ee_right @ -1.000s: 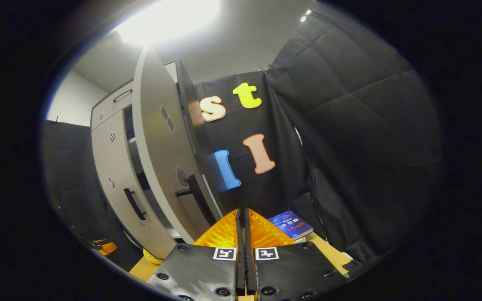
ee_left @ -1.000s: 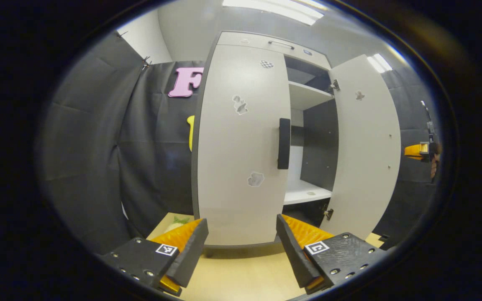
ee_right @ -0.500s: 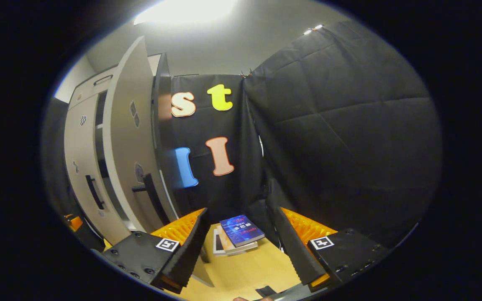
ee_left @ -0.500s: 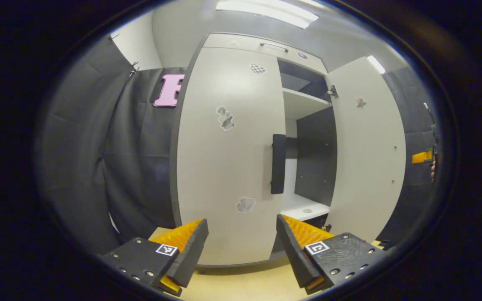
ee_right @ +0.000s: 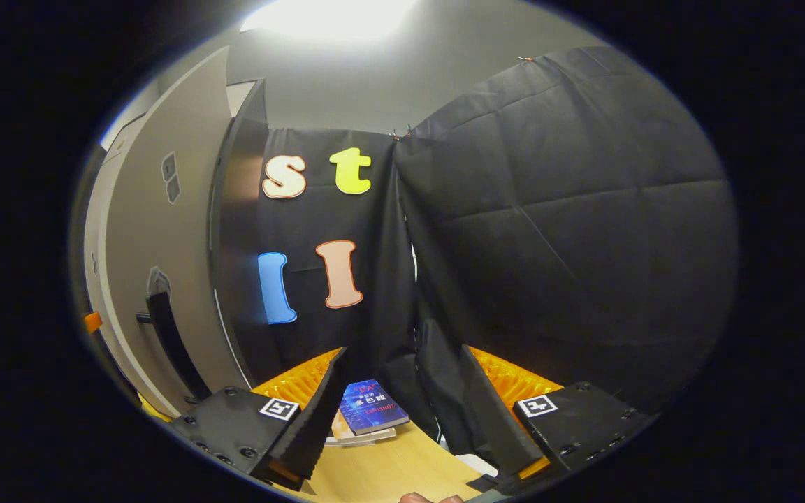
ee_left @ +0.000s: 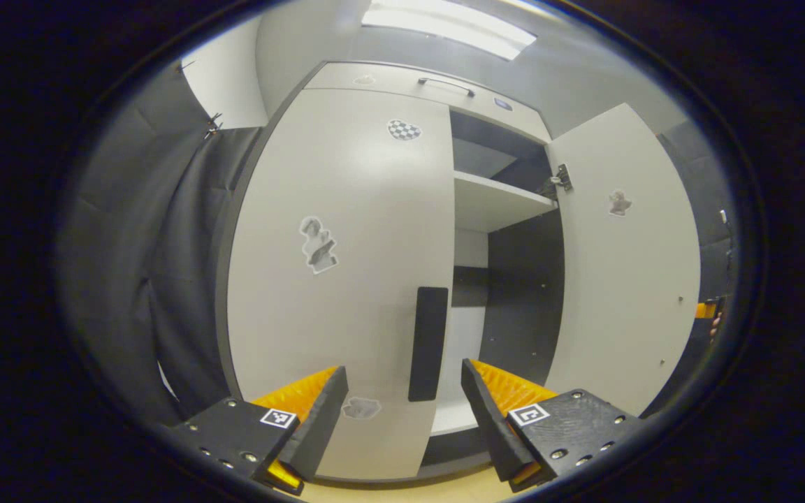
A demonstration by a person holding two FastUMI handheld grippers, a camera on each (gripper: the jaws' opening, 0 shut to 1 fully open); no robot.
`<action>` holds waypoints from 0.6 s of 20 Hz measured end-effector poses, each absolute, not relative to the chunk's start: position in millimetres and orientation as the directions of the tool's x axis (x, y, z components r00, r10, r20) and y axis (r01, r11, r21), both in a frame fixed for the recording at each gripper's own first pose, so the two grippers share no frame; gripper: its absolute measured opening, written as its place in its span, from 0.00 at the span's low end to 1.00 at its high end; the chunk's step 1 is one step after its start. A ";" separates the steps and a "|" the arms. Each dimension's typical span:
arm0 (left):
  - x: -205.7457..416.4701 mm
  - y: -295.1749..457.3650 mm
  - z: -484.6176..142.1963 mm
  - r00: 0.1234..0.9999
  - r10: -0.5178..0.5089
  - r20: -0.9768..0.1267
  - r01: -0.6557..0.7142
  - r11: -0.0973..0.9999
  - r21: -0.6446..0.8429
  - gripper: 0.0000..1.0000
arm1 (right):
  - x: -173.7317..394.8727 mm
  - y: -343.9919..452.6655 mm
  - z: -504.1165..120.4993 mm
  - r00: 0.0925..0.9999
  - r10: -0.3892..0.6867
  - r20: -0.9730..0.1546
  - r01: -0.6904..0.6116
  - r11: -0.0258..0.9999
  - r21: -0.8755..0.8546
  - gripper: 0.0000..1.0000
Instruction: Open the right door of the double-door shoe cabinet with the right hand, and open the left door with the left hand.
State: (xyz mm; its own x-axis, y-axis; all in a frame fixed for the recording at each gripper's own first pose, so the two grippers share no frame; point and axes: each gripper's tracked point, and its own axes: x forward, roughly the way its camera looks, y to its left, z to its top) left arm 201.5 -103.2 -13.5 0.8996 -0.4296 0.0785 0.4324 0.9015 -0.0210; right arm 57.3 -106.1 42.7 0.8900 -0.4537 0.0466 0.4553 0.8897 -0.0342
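Note:
In the left gripper view the pale grey shoe cabinet stands close ahead. Its left door (ee_left: 346, 279) is closed, and the door's black vertical handle (ee_left: 428, 344) hangs just above the gap between my fingers. My left gripper (ee_left: 402, 405) is open and empty, a short way in front of that handle. The right door (ee_left: 622, 279) stands swung open, showing the shelves (ee_left: 493, 202) inside. In the right gripper view that open right door (ee_right: 158, 230) and its black handle (ee_right: 172, 342) lie at the left edge. My right gripper (ee_right: 402, 412) is open, empty and clear of the door.
A blue book (ee_right: 372, 416) lies on other flat items on the wooden table (ee_right: 388, 468) beyond the right gripper. Black cloth walls close in behind and to the right. A drawer (ee_left: 416, 80) with a slim handle tops the cabinet.
My left gripper has moved in towards the left door's handle, which now looms larger and lower. My right gripper, shut a second ago, has opened and turned away from the right door.

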 end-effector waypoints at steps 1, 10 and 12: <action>208.6 -108.0 -13.4 0.906 -0.418 0.069 0.420 0.908 -0.014 0.94 | 66.7 -108.3 40.7 0.898 -0.439 0.045 0.440 0.897 -0.041 0.98; 259.6 -147.4 -0.8 0.944 -0.327 0.039 0.326 0.945 0.041 0.82 | 130.7 -128.0 24.2 0.959 -0.284 -0.002 0.284 0.959 0.010 0.98; 264.7 -156.7 -5.2 0.948 -0.317 0.015 0.316 0.948 0.046 0.70 | 137.3 -143.7 25.2 0.957 -0.291 0.009 0.291 0.957 -0.003 0.98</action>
